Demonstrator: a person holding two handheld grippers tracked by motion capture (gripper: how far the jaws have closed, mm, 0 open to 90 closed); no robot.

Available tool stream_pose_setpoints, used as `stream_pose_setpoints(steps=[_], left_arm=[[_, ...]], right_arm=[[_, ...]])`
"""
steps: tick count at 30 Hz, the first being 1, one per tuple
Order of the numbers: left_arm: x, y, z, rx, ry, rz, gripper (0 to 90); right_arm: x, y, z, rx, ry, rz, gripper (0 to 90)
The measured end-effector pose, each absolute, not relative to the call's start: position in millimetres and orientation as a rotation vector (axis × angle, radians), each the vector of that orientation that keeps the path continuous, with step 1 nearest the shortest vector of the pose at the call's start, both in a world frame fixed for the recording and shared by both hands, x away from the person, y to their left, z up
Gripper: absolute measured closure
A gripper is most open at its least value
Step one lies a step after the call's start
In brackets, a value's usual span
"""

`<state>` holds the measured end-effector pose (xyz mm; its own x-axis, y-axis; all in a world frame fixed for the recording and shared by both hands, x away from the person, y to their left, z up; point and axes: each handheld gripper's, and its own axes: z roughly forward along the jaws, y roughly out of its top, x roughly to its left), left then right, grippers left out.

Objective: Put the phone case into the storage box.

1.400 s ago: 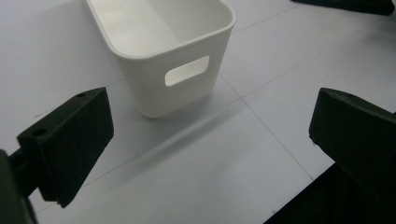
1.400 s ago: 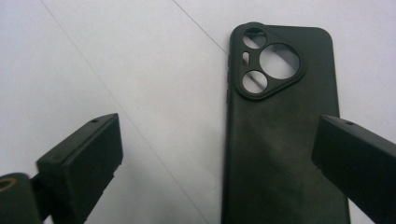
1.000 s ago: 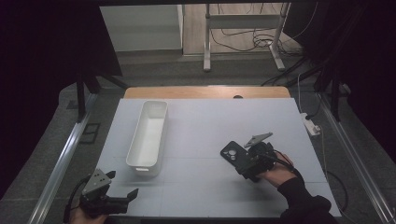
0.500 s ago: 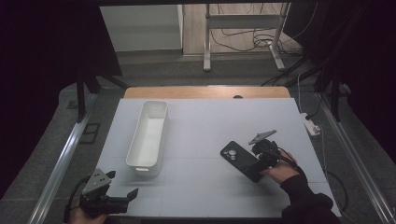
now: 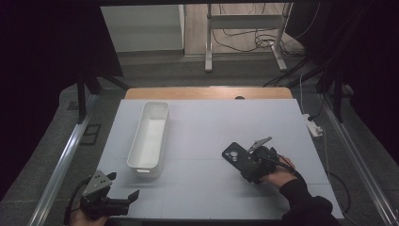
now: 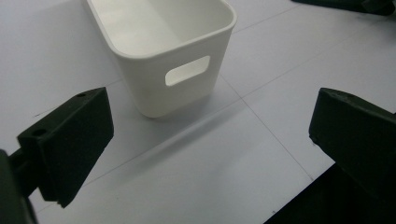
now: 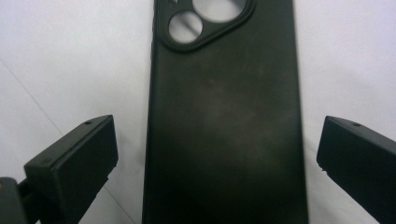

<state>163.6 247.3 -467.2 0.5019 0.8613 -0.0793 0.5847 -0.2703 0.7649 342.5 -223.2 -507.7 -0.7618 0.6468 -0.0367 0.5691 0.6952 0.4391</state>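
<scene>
A black phone case [image 7: 224, 126] lies flat on the white table [image 5: 197, 188], right of the white bin [image 5: 149, 136], between the right gripper's [image 7: 217, 154] spread jaws; light and flexible-looking, it seems best pinched across its long edges

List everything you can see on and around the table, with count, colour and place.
phone case: one, black, lying flat on the table's right half, between the right gripper's spread fingers
bin: one, white, long, handle cutout at its near end, on the table's left half
table: one, pale grey top, wooden strip at the far edge
power strip: one, white, on the floor right of the table
left gripper: one, black, open, at the near left edge
right gripper: one, black, open, around the phone case
</scene>
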Motion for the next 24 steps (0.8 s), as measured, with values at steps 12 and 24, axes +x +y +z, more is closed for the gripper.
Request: stream_pose_setpoints(steps=[12, 24], left_arm=[[162.8, 247.1, -466.8, 1.979, 1.179, 0.464, 0.0], [163.5, 244.4, -466.8, 2.014, 1.143, 0.451, 0.8]], right_arm=[[343.8, -224.0, -515.2, 1.003, 2.723, 0.571, 0.0], [344.1, -224.4, -508.0, 1.021, 2.735, 0.543, 14.0]])
